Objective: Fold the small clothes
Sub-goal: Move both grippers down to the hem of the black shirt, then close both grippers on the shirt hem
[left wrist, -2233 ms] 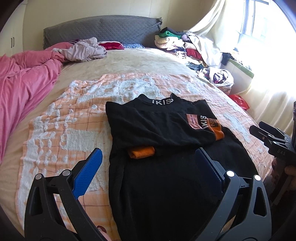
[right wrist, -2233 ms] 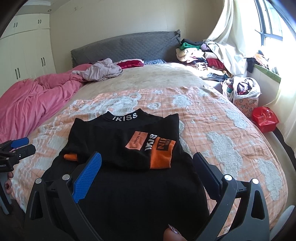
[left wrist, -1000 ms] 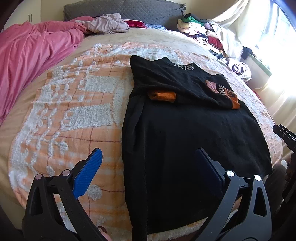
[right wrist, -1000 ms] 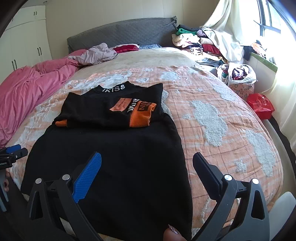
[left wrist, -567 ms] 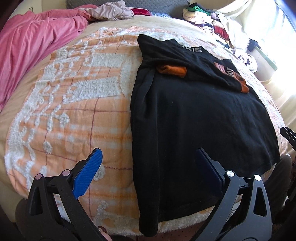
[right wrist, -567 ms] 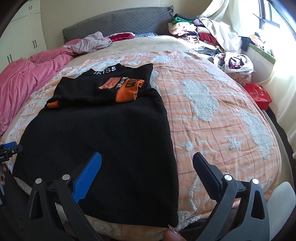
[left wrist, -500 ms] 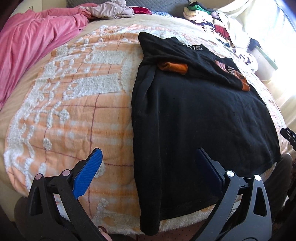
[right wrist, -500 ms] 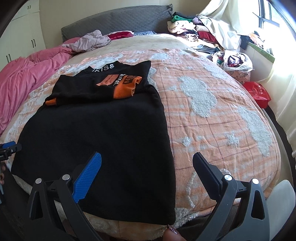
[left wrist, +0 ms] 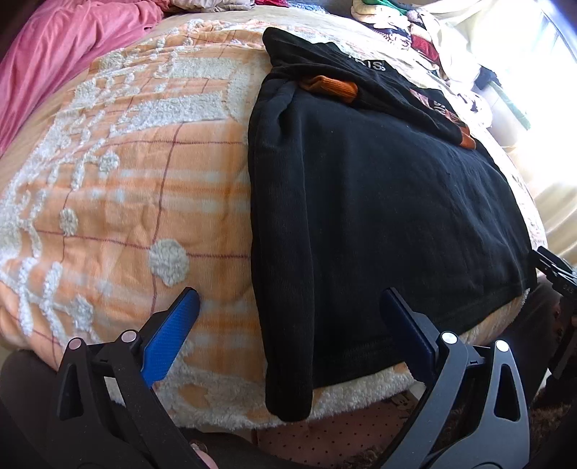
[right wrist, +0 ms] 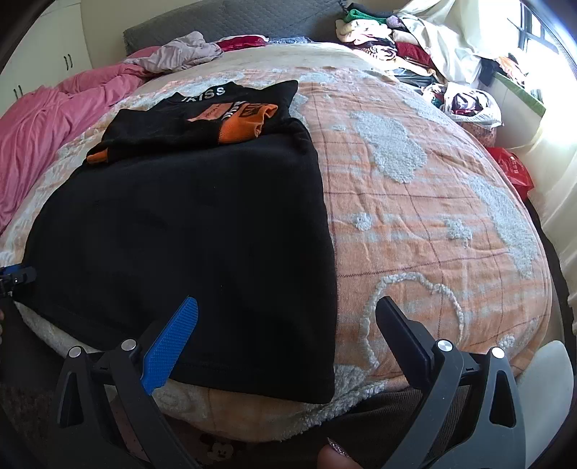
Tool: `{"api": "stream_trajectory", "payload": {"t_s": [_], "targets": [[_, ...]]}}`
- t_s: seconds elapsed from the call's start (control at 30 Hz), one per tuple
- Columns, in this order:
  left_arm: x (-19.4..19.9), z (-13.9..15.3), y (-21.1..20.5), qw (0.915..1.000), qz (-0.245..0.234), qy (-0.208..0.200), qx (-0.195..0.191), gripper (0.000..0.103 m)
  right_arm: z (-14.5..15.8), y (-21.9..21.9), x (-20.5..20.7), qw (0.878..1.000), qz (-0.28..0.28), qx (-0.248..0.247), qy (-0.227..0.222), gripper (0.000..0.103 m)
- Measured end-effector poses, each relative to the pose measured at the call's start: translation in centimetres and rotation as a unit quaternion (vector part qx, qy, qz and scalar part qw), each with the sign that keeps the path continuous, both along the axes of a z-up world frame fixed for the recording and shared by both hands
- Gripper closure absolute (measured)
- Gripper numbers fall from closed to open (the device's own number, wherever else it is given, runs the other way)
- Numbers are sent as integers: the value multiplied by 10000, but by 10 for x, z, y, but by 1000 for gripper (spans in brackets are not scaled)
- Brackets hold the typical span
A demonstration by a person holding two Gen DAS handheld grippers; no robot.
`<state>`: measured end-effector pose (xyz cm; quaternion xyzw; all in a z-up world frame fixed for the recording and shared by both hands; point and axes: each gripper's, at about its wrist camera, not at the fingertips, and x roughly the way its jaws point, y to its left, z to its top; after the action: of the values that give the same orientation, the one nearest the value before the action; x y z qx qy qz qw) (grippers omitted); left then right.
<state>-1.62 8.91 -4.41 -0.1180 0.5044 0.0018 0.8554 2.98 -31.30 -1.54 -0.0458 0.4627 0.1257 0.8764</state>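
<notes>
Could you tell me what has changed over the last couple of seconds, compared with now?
Both open grippers, left and right, pulled back and down to the black top's hem at the bed edge, gripping nothing. The top stayed flat on the orange blanket, sleeves folded in.

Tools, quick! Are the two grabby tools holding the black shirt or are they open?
Left tool: open, holding nothing, poised at the black shirt's near left corner.
Right tool: open, holding nothing, poised at the near right corner.

Both wrist cameras look from the foot of the bed (right wrist: 414, 216) toward its headboard (right wrist: 252, 18), close and low, sharing the black garment (left wrist: 378, 202).
</notes>
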Motion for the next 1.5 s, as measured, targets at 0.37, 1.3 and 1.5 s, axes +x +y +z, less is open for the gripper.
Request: {"api": "stream_trajectory", "payload": {"t_s": [0.37,1.3,1.5], "targets": [[-25,1,16,9965,93,-35,-832,40,-8,-18,2,9984,-92,441,332,5],[-14,-8,1,9974,48,-45,-714,59,-14,-21,-2,9947,151,785,653,64],[-10,-5,3,9971,24,-97,-752,71,-7,-26,-9,9931,379,1033,415,94]]}}
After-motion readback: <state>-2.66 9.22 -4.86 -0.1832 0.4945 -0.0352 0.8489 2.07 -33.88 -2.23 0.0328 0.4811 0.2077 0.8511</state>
